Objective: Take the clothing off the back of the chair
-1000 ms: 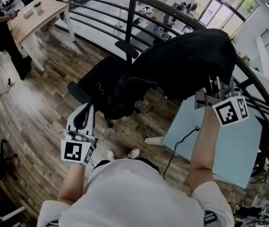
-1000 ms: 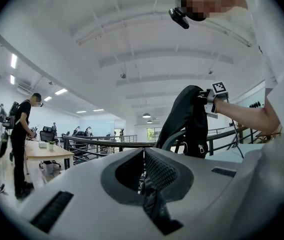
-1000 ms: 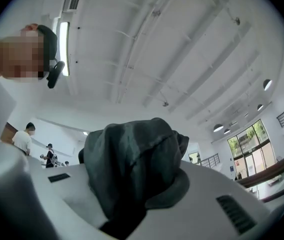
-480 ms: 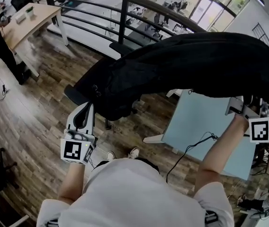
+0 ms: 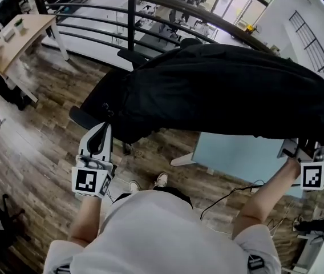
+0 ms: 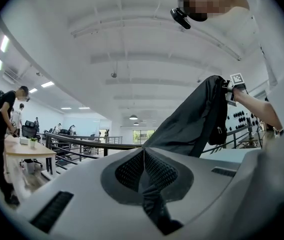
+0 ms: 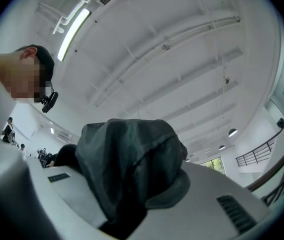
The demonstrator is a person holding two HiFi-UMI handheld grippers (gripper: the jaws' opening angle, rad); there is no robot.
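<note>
Right, the black clothing (image 5: 219, 90) hangs in a long span between my two hands, up over the pale blue desk (image 5: 236, 158). Its low left end droops right by the chair (image 5: 100, 99), and I can't tell whether it touches the backrest there. My left tool (image 6: 143, 170) is pressed together on a thin strip of the dark fabric. My right tool (image 7: 128, 209) is clamped on a fat bunch of it, which mounds up over the jaws. It looks soft and limp, a light, slightly slick shell that sags wherever I don't support it. I'd judge a thick fold or a seam is the place to bite, since a single layer could slide out. The two holds sit far apart, which should keep the middle from dragging. Loose ends and zip pulls could snag the chair's arms.
</note>
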